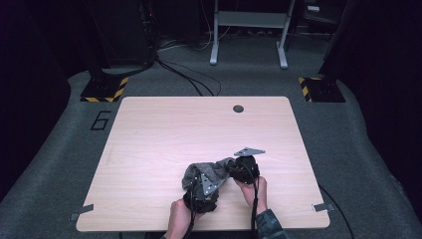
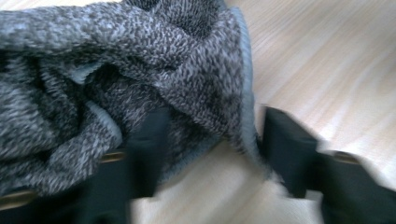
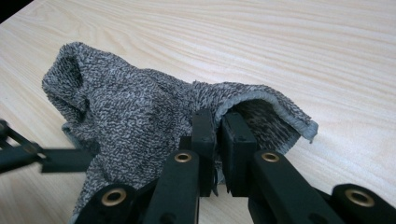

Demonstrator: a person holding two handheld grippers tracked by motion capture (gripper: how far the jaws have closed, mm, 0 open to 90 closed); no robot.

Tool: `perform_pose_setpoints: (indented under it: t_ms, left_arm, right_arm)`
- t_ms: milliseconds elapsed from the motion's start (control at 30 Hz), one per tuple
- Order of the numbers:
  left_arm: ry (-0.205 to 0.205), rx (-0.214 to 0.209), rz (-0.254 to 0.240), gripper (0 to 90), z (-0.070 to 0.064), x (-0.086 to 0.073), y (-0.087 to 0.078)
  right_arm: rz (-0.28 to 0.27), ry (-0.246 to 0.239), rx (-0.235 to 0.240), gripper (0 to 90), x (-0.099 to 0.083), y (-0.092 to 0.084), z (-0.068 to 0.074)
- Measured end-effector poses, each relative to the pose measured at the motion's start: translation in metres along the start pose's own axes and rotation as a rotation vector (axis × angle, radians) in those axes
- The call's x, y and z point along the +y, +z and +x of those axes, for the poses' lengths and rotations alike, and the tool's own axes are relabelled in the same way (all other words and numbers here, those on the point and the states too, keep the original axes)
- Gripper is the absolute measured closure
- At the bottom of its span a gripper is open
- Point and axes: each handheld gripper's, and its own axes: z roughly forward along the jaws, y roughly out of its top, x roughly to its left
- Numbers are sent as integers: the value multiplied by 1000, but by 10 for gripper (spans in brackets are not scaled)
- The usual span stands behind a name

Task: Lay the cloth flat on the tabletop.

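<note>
A grey knitted cloth (image 1: 209, 169) lies bunched on the wooden table (image 1: 164, 129) near its front edge. My right gripper (image 1: 233, 167) is at the cloth's right end. In the right gripper view its jaws (image 3: 217, 140) are shut on a hemmed fold of the cloth (image 3: 130, 107), which is lifted a little off the wood. My left gripper (image 1: 199, 180) reaches into the heap from the front. Its jaws (image 2: 215, 149) stand wide apart, with the cloth (image 2: 140, 70) draped over one jaw and a hem hanging between the two.
A dark round hole (image 1: 238, 108) sits near the table's far edge. Grey tape strips (image 1: 81, 211) (image 1: 322, 206) mark the front corners. Bare wood spreads left, right and beyond the cloth. Stands with yellow-black bases (image 1: 104, 89) are on the floor behind.
</note>
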Motion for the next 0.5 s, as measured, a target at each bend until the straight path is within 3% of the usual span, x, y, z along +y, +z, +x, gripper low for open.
perform_pose_setpoints:
  t_ms: [33, 133, 500]
  left_arm:
    - [1, -5, 1, 670, 1, 0, 1]
    - [1, -15, -3, 814, 4, -1, -2]
    - [-69, 28, -87, 865, 32, -6, -31]
  right_arm:
    - [3, -4, -4, 846, 0, 0, 0]
    - [2, -9, -11, 845, -2, -2, -1]
    - [-6, 2, -6, 819, -8, -12, -5]
